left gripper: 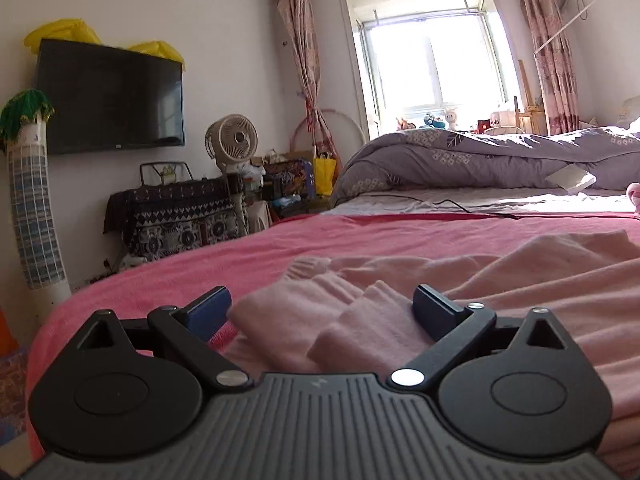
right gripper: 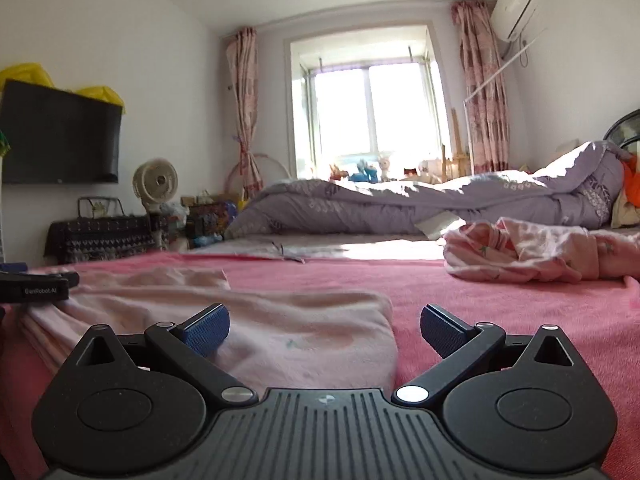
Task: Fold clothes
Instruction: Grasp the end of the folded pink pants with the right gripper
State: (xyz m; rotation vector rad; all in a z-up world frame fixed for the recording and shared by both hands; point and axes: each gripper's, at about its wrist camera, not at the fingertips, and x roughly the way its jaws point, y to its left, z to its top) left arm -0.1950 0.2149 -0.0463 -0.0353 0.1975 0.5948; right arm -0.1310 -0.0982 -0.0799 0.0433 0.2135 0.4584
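A pale pink garment point(left gripper: 460, 280) lies rumpled on the pink bed cover point(left gripper: 240, 256). In the left wrist view its folded cuffs and sleeve ends point(left gripper: 340, 320) lie between the blue pads of my left gripper point(left gripper: 322, 310), which stands open and does not press the cloth. The right wrist view shows the same garment point(right gripper: 280, 320) spread flat and low in front. My right gripper point(right gripper: 324, 330) is open over its right edge, with the left pad point(right gripper: 206, 332) above the cloth and the right pad over the cover. The left gripper's black body point(right gripper: 38, 284) shows at the left edge.
A second pink patterned garment point(right gripper: 532, 254) lies bunched at the right on the bed. Behind it a purple quilt point(right gripper: 420, 204) is heaped across the bed. A black cable point(left gripper: 460, 206) runs over the sheet. A TV point(left gripper: 112, 96), a fan point(left gripper: 234, 140) and a covered cabinet line the left wall.
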